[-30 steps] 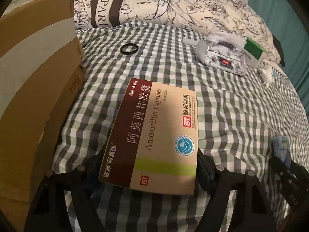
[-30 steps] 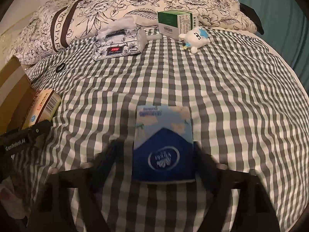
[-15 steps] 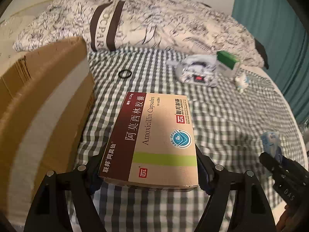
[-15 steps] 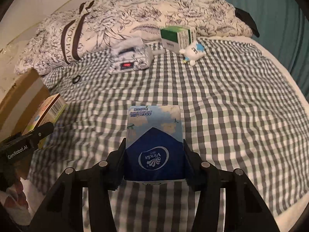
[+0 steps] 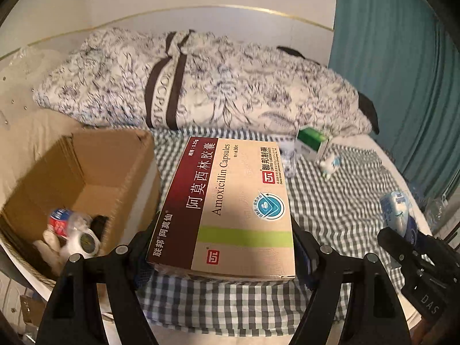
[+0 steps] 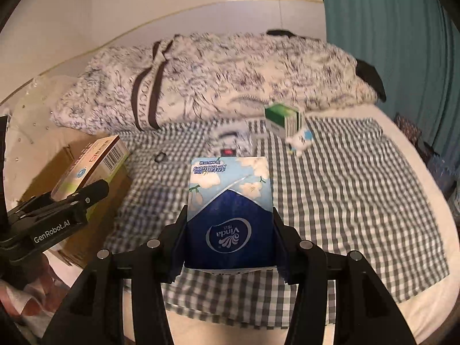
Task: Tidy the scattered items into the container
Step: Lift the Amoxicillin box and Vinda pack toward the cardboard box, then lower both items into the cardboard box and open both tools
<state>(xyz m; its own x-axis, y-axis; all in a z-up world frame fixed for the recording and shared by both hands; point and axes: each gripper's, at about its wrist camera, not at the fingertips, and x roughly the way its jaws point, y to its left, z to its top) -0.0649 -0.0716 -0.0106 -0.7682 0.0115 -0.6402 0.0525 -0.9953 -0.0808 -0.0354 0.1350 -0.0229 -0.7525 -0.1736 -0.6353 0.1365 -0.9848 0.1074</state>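
Open cardboard box (image 5: 86, 169) sits far left, some items already inside. Amoxicillin carton (image 5: 227, 210) is clamped flat in left gripper (image 5: 224, 247) just beside box. Tissue pack (image 6: 230, 210) is clamped in right gripper (image 6: 230, 235) above checked blanket (image 6: 345, 201).

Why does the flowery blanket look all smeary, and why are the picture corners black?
Left wrist view: the floral quilt is smeared by motion blur, while the held amoxicillin box stays sharp; the fisheye lens rim blackens the corners. Right wrist view: same blur on the green box, the Vinda tissue pack is crisp, and the light is dim.
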